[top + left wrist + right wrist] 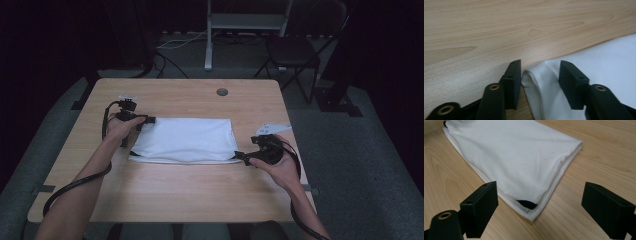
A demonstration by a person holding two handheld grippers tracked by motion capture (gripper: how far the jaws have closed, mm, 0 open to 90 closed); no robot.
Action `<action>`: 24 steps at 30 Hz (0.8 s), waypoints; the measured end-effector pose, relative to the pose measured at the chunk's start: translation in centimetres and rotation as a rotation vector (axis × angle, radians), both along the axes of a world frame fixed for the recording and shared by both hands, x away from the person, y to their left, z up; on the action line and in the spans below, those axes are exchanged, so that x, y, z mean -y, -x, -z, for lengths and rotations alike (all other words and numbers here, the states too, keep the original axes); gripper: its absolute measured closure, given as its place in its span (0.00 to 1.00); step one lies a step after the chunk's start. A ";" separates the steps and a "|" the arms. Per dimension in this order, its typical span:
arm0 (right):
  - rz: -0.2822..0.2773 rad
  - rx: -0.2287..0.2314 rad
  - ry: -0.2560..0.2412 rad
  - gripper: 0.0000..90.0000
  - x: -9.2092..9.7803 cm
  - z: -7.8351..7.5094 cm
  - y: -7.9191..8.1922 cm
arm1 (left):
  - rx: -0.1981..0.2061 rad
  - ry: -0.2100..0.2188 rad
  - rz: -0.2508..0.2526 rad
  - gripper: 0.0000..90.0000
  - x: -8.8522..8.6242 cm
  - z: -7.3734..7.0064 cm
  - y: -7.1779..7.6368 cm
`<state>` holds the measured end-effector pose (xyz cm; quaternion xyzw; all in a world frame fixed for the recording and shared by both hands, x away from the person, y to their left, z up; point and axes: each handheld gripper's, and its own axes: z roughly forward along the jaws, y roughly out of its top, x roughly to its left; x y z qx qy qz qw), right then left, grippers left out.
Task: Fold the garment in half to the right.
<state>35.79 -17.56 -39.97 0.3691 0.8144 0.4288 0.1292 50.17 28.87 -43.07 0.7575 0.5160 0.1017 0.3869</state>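
While the folded white cloth (185,140) lies flat in the middle of the worktop (165,195), its long axis runs left to right in the high view, so each hand meets one short end. The left gripper (150,120) sits at the far left corner of the cloth, and the right gripper (239,156) sits at the near right corner; both are about equally close to their own corners. The coming move seems to turn on these two diagonal corners being caught together.

From the left gripper view, the fingers (512,82) stand apart, not yet clenched, with the rolled edge of the cloth (599,62) lying between them, closer to the left finger. The rest of the cloth spreads away to the right, with bare worktop (499,30) beyond.

From the right gripper view, the fingers (480,206) are spread wide and hold nothing. The corner of the cloth (511,157) lies on the worktop (599,145) between them and slightly ahead, with a small dark patch (527,204) showing between its layers. The cloth stretches away toward the far left of this view.
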 end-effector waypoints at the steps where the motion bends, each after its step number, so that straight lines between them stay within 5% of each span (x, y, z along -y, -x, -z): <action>1: -0.002 0.001 0.003 0.15 0.0 0.0 0.0 | -0.001 0.003 0.000 0.66 0.0 0.0 0.1; 8: -0.016 0.003 0.013 0.15 -0.7 -0.2 -0.2 | 0.013 0.021 0.019 0.90 0.0 0.5 0.7; 16: -0.062 0.021 0.023 0.15 -2.8 -1.2 -0.7 | 0.049 0.122 -0.011 0.94 -0.4 0.0 1.5; 24: -0.147 0.033 0.054 0.15 -7.3 -1.7 -1.2 | 0.069 0.125 0.000 0.94 -0.2 -1.5 2.2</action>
